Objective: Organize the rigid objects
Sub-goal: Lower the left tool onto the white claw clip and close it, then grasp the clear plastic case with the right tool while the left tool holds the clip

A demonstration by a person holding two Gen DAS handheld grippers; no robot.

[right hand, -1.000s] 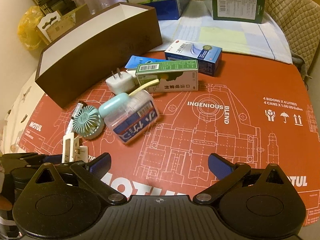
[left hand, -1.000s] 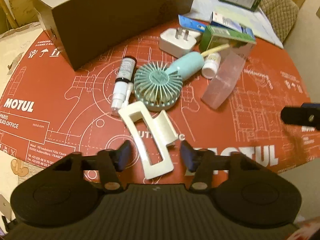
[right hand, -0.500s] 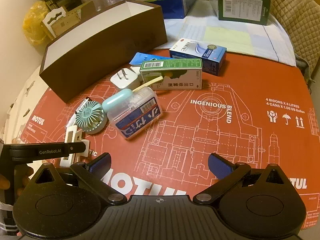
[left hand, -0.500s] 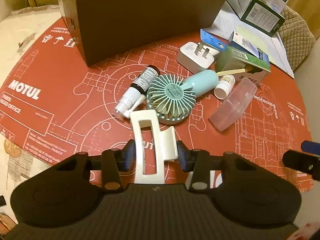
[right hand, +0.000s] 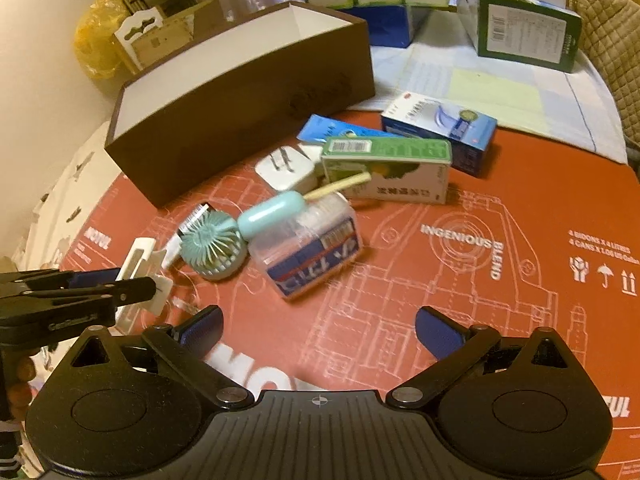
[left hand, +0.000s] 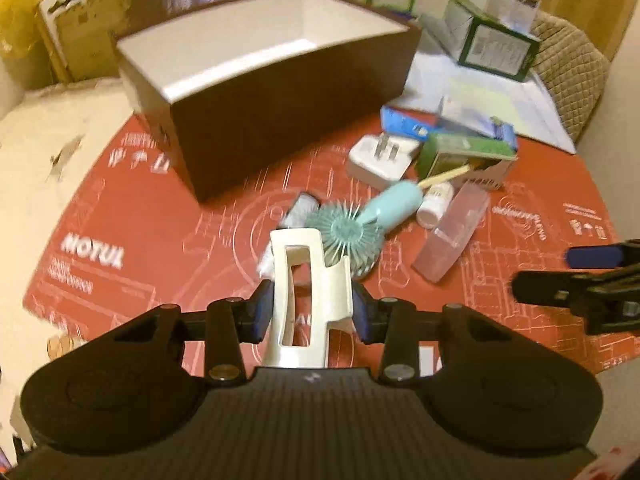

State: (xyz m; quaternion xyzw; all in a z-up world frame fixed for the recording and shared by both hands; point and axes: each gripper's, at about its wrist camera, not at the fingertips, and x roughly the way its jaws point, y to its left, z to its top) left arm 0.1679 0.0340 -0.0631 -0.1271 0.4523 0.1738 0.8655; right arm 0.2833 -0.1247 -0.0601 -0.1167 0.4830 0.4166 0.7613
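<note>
Cream hard plastic, the hair claw clip (left hand: 308, 292) sits clamped by its long sides between the left gripper (left hand: 312, 306) fingers, likely light, stiff and slippery, while the right gripper (right hand: 318, 328) is spread empty.

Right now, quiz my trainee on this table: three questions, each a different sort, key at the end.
1. True or false: the left gripper is shut on the cream hair clip.
2. What lies between the right gripper pads? A) the teal fan B) nothing C) the white plug
3. Fill in: the brown box stands with its top ____.

Key: 1 true; 2 B; 3 open.
</note>
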